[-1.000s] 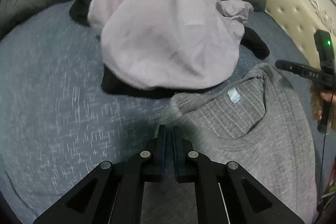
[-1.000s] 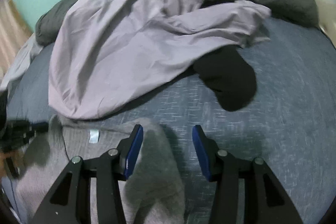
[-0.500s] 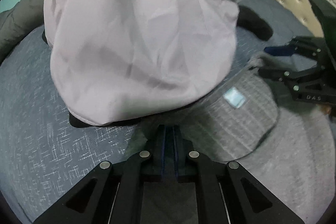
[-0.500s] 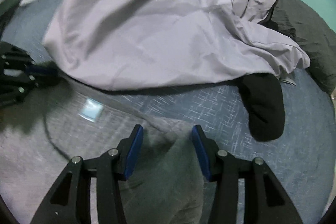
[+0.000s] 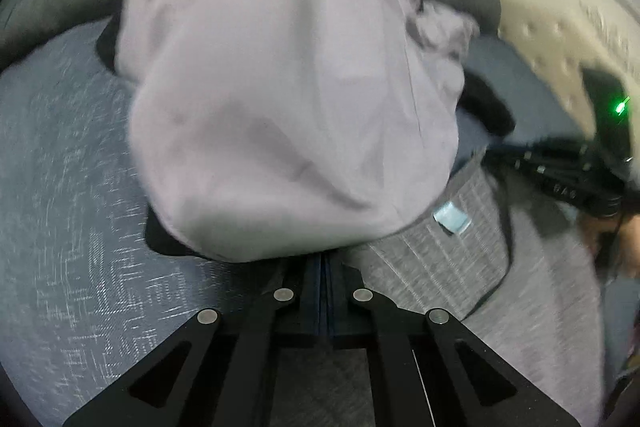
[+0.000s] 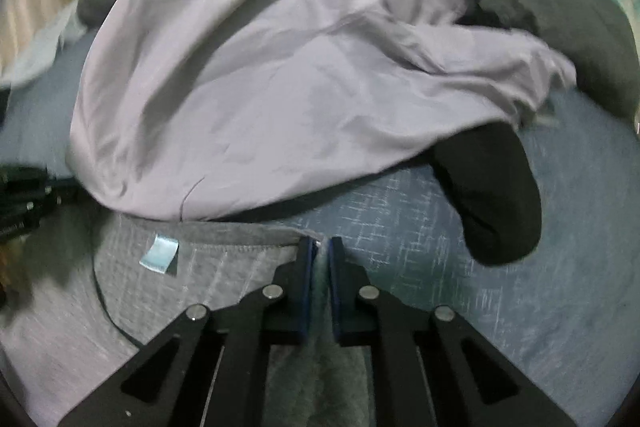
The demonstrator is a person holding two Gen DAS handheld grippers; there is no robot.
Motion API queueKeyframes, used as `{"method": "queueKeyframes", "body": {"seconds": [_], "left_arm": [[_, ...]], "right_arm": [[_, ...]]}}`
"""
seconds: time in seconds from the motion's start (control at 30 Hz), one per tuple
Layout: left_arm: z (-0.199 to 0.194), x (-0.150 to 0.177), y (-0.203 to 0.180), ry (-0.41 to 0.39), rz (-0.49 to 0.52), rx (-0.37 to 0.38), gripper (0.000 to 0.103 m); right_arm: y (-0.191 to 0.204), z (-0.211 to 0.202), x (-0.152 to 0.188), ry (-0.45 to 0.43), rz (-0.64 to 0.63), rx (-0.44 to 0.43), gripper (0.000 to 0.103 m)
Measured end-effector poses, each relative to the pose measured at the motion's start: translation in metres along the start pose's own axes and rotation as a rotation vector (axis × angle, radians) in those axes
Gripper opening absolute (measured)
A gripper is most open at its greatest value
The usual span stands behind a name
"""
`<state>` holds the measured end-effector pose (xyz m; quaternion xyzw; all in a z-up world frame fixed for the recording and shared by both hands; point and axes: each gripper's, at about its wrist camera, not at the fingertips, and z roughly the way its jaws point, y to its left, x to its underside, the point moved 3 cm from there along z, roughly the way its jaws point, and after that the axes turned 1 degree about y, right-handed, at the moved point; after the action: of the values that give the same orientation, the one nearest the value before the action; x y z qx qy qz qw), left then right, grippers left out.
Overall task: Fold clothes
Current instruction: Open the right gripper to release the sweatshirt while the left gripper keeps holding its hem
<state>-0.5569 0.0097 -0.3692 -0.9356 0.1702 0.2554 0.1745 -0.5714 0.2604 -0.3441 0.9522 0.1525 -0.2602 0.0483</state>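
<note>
The grey t-shirt (image 6: 132,291) lay spread on the blue-grey bedspread (image 6: 500,307), its collar end toward the lilac garment (image 6: 280,99), which was heaped just beyond the collar and hung slightly over the neckline edge. A pale blue label (image 6: 159,254) sat inside the t-shirt's neck, close below that lilac hem.

The right gripper (image 6: 319,255) was clenched on the t-shirt, its blue-lined fingers (image 6: 305,259) pinching the shoulder seam at the collar's right end, with a thin sliver of cloth between them. From the left wrist view this same tool (image 5: 560,183) appeared as a blurred black frame with a green light, at the t-shirt's far shoulder.

The left gripper (image 5: 323,267) had its jaws pressed together at the opposite shoulder of the t-shirt (image 5: 460,267), right at the lower edge of the lilac garment (image 5: 280,107); grey cloth ran under and between its arms, so it appeared to be gripping the t-shirt, though the lilac hem hid the very tips. The label (image 5: 451,217) lay to the right of this gripper.

A black garment (image 6: 496,195) stuck out from under the lilac one, on the bedspread to the right of the t-shirt's collar. Dark grey pillows (image 6: 560,19) lay behind the lilac heap, and a cream tufted headboard (image 5: 560,27) stood beyond it
</note>
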Motion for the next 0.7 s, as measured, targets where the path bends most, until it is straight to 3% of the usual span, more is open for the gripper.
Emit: {"method": "queueKeyframes", "body": {"seconds": [0.07,0.2,0.33,0.37,0.4,0.43,0.7], "left_arm": [[-0.004,0.0,0.005,-0.007,-0.004,-0.031,0.0],[-0.006,0.0,0.008,-0.017,-0.041,-0.023,0.0],[-0.014,0.0,0.003,-0.043,-0.05,0.024,0.0],[-0.021,0.001,0.003,-0.054,-0.057,0.044,0.0],[-0.029,0.002,0.003,-0.065,-0.063,0.063,0.0],[-0.037,0.004,0.003,-0.075,-0.067,0.072,0.0],[-0.099,0.045,0.003,-0.097,-0.031,0.065,0.001]], "right_arm": [[-0.01,0.0,0.0,0.005,0.06,-0.031,0.007],[-0.028,0.008,0.004,0.05,0.231,-0.142,0.007],[-0.039,-0.016,0.003,-0.073,0.287,-0.181,0.011],[-0.043,-0.023,0.004,-0.091,0.303,-0.209,0.018],[-0.045,-0.031,0.007,-0.1,0.305,-0.223,0.029],[-0.045,-0.038,0.011,-0.105,0.299,-0.231,0.031],[-0.041,-0.077,0.088,0.017,0.176,-0.227,0.037]]}}
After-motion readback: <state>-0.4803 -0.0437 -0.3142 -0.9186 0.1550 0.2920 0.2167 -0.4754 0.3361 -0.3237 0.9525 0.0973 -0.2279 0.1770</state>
